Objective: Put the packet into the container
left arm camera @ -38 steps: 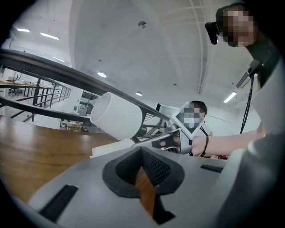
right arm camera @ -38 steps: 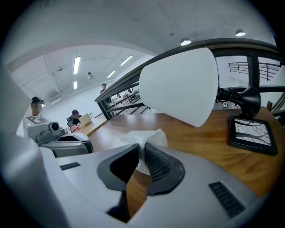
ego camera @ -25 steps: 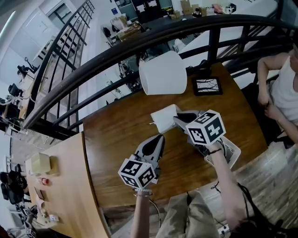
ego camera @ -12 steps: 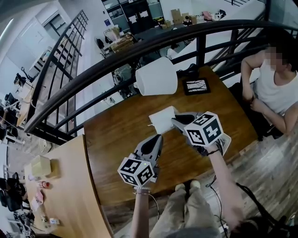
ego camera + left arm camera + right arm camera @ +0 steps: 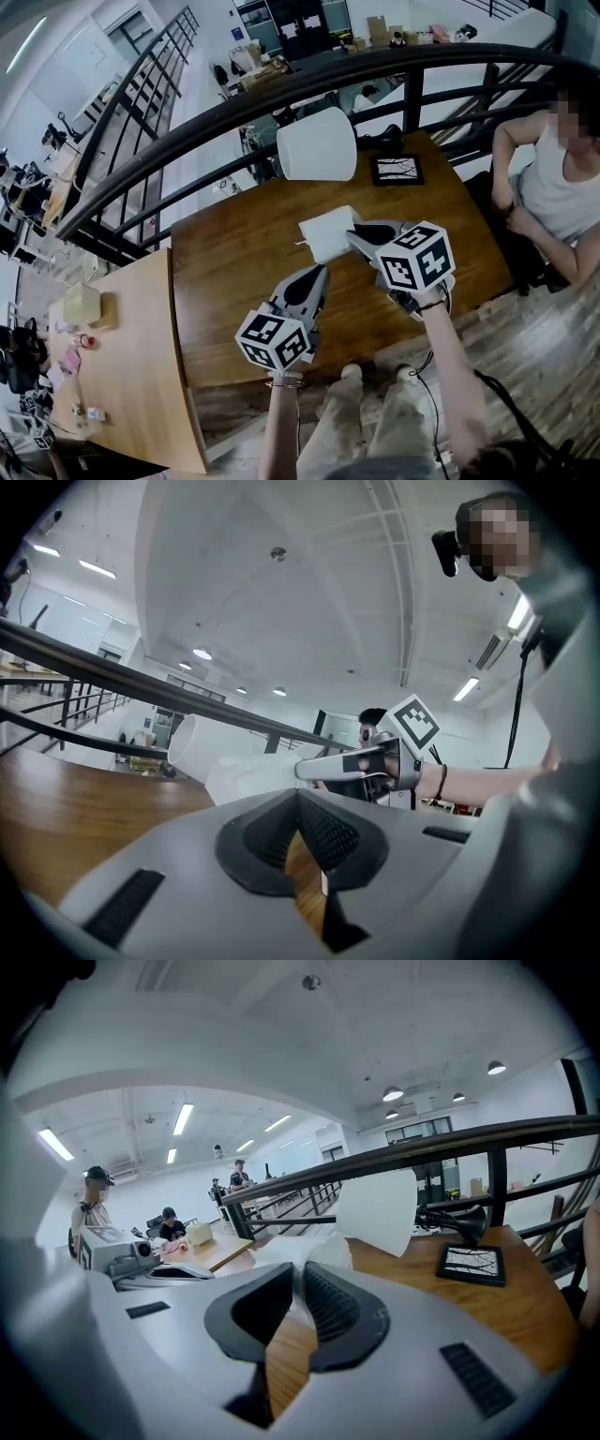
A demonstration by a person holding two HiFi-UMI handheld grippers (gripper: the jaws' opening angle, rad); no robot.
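A white packet [image 5: 326,235] is held just above the brown wooden table [image 5: 234,272], with my right gripper [image 5: 354,237] shut on its right edge. In the right gripper view the jaws pinch the packet [image 5: 302,1252] at their tips. Beyond it the white cylindrical container [image 5: 317,150] lies on its side near the table's far edge, and it also shows in the right gripper view as the container [image 5: 379,1207]. My left gripper [image 5: 321,274] hovers near the table's front, jaws shut and empty, pointing towards the packet [image 5: 246,776].
A black picture frame [image 5: 396,170] lies right of the container. A dark railing [image 5: 187,122] curves behind the table. A person [image 5: 553,187] sits at the right end. A lighter table [image 5: 122,356] adjoins on the left.
The head view has shifted slightly. Both grippers and the packet stay about where they were, with the right gripper's hold unchanged.
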